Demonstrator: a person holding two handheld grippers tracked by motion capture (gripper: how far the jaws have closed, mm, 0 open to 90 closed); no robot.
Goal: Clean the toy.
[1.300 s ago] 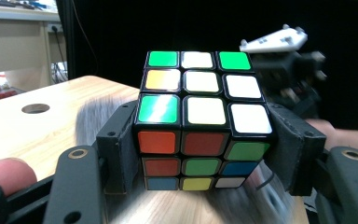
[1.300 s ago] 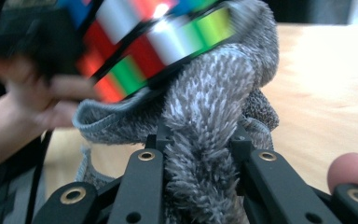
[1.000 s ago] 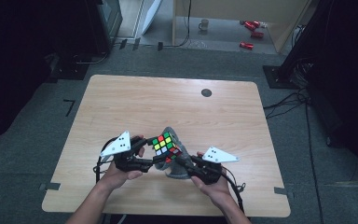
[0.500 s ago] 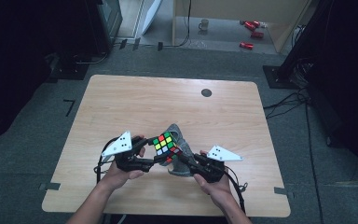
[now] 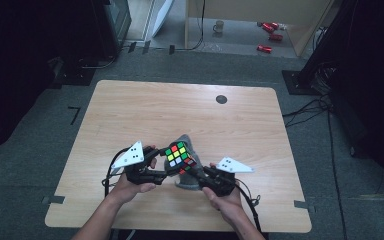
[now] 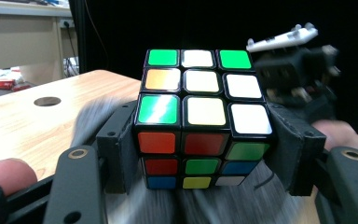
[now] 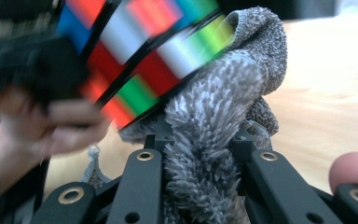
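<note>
High view shows both forearms coming up from the near edge of the table [image 5: 130, 110], hands angled inward so the two grippers meet near the middle of the near half. The left gripper [image 5: 161, 162] is held roughly level, its grey three-cornered plate tipped up and outward, and its jaws are clamped on the puzzle cube [image 5: 179, 157], which sits raised between them. Left gripper view confirms this: the cube [image 6: 204, 119] fills the gap between the two black pads, one pad pressed to each side face, with a white, green and orange face turned upward and a thumb tip resting low at the left.

The right gripper [image 5: 194, 172] reaches in from the right side, hand low over the table, pointing up toward the cube's underside. Right gripper view has its jaws drawn narrow and pinching a grey fluffy cloth [image 7: 205, 154], which bunches up between the pads [image 7: 154, 140] and rises just beyond them to touch the blurred cube [image 7: 144, 51] above.
</note>
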